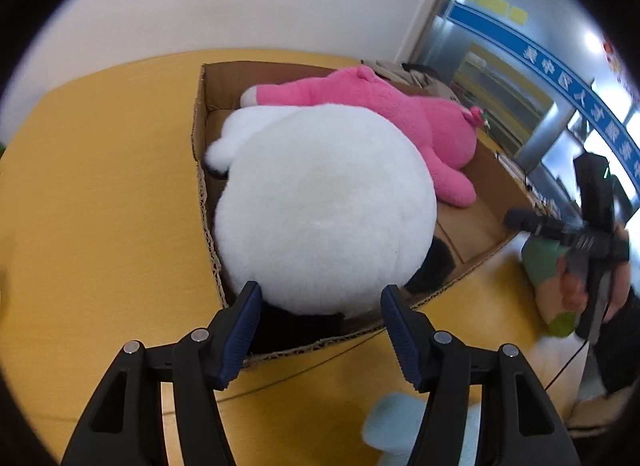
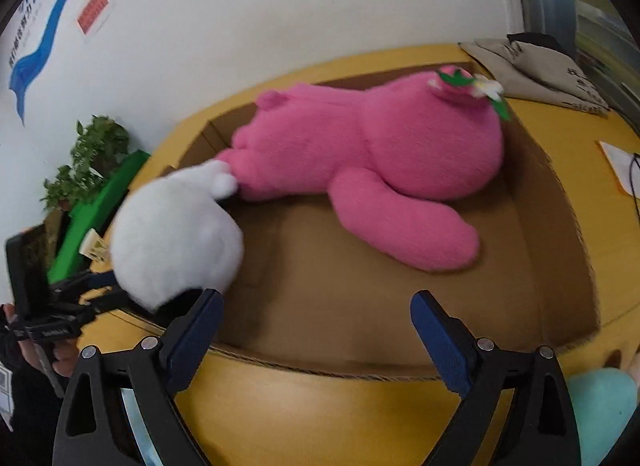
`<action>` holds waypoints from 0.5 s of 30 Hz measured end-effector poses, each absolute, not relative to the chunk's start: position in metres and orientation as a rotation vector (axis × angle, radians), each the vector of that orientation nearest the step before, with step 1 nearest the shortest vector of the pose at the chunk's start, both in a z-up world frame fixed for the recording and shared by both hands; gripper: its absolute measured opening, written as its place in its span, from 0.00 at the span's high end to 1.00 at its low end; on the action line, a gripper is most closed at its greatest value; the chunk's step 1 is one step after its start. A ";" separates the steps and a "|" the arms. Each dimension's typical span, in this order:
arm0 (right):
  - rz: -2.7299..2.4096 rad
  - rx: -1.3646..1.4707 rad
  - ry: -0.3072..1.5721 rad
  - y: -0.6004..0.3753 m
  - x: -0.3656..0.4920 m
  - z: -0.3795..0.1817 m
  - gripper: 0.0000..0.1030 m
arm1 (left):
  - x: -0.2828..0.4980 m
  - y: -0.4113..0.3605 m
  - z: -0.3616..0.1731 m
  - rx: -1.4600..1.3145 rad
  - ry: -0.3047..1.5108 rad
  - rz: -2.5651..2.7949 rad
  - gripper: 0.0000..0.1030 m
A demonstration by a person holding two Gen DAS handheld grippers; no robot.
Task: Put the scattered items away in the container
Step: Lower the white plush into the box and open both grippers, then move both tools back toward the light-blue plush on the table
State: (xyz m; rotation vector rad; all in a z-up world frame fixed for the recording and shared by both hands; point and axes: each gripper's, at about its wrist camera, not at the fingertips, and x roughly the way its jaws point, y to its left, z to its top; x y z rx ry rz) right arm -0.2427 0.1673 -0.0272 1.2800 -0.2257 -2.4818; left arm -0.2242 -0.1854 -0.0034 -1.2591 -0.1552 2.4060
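A cardboard box (image 1: 476, 234) (image 2: 360, 298) sits on the yellow table. A pink plush (image 1: 400, 113) (image 2: 372, 157) lies inside it along the far side. A white round plush with black parts (image 1: 320, 209) (image 2: 176, 238) rests at the box's near-left corner. My left gripper (image 1: 320, 326) is open, its pads just off either side of the white plush. My right gripper (image 2: 316, 330) is open and empty at the box's near rim. A pale blue plush (image 1: 396, 426) (image 2: 600, 406) lies on the table outside the box.
A beige cloth bag (image 2: 540, 69) lies behind the box. A green box (image 2: 100, 205) and a potted plant (image 2: 88, 153) stand at the left by the wall. A paper and cable (image 2: 624, 169) lie at the right. The right gripper shows in the left wrist view (image 1: 576, 242).
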 end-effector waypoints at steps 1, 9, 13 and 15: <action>-2.499 1.306 -0.183 0.170 -0.240 -0.034 0.07 | -0.222 -0.184 -0.003 -1.265 -0.155 2.405 0.42; -2.553 1.307 0.047 0.167 -0.220 -0.032 0.08 | -0.203 -0.180 0.001 -1.339 -0.188 2.413 0.41; -2.585 1.268 0.086 0.169 -0.216 -0.018 0.05 | -0.182 -0.178 0.037 -1.210 -0.270 2.512 0.41; -2.636 1.177 0.131 0.170 -0.207 0.001 0.01 | -0.160 -0.166 0.069 -1.065 -0.252 2.604 0.36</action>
